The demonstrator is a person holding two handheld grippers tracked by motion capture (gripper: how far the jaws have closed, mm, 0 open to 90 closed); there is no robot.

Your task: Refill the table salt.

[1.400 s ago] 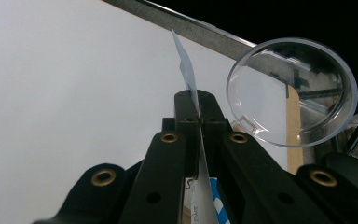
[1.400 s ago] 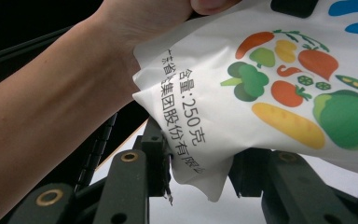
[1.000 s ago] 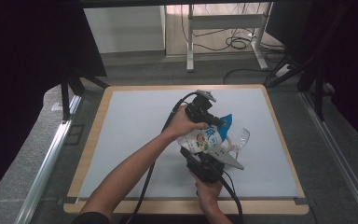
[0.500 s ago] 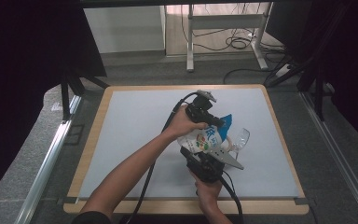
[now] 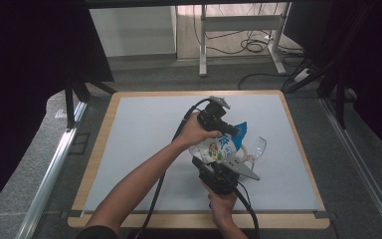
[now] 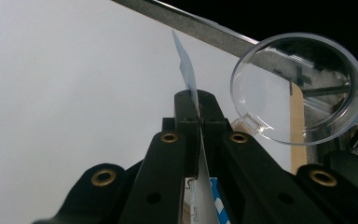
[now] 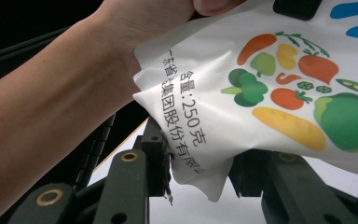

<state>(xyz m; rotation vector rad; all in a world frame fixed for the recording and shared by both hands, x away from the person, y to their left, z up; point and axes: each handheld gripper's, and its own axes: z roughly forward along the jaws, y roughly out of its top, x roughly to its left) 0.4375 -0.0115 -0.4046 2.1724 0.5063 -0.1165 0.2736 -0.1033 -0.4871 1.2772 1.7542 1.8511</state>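
In the high view, the white plastic pouch printed with vegetables and blue lettering was held above the middle-right of the pale grey table mat, between the left gripper at its upper end and the right gripper at its lower end. A clear round plastic cup stood just beside the pouch on its right.

The left gripper view added the grip detail: the two black jaws were closed on the thin blue-and-white top edge of the pouch, and the cup appeared as a transparent circular rim with a small tab. The right gripper view showed the glossy, creased pouch with printed characters; a lower corner lay between the right jaws, but whether they were clamped on it could not be told.

The mat sat in a light wooden frame on grey carpet. Black cables lay on the floor beyond, near white desk legs.
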